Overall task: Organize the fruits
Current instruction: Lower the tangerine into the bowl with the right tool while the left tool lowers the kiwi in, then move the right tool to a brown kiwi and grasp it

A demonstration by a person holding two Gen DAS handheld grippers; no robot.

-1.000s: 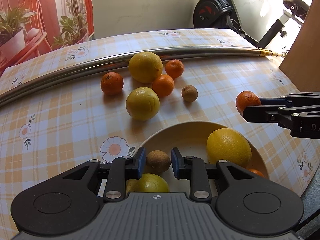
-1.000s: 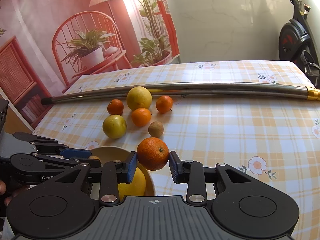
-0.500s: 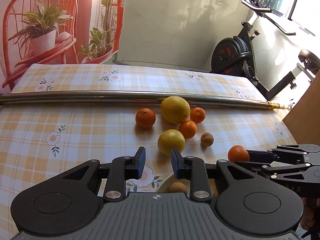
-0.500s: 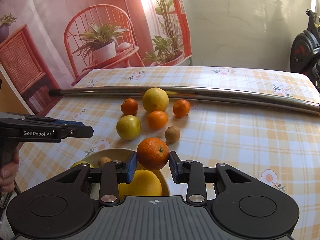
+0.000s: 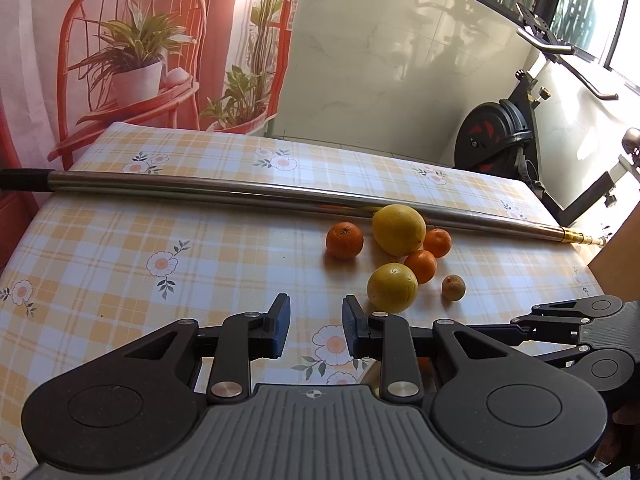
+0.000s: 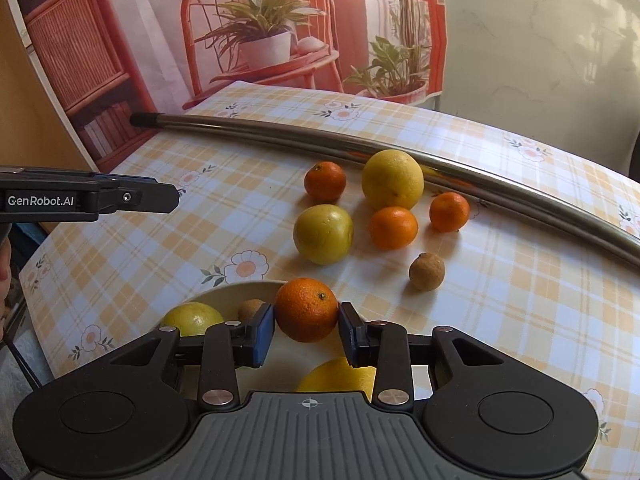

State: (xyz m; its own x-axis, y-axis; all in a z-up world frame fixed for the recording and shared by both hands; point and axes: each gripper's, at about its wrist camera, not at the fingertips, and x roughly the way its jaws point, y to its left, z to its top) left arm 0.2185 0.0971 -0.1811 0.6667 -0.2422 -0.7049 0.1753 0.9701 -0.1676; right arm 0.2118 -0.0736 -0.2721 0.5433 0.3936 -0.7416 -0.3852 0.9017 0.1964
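right gripper [image 6: 306,334] is clamped on an orange [image 6: 307,309], right over the bowl [image 6: 232,294] w/ a lemon [image 6: 192,318] + small brown fruit [image 6: 250,309] in it. left gripper [image 5: 315,329] closed down narrow w/ nothing in it, above the checked tablecloth [image 5: 120,248]. rest of the fruit sits by the metal pole [image 5: 240,192]

black grippers [image 6: 306,334] with blue pads [image 6: 264,334], silver screws, white "GenRobot.AI" lettering
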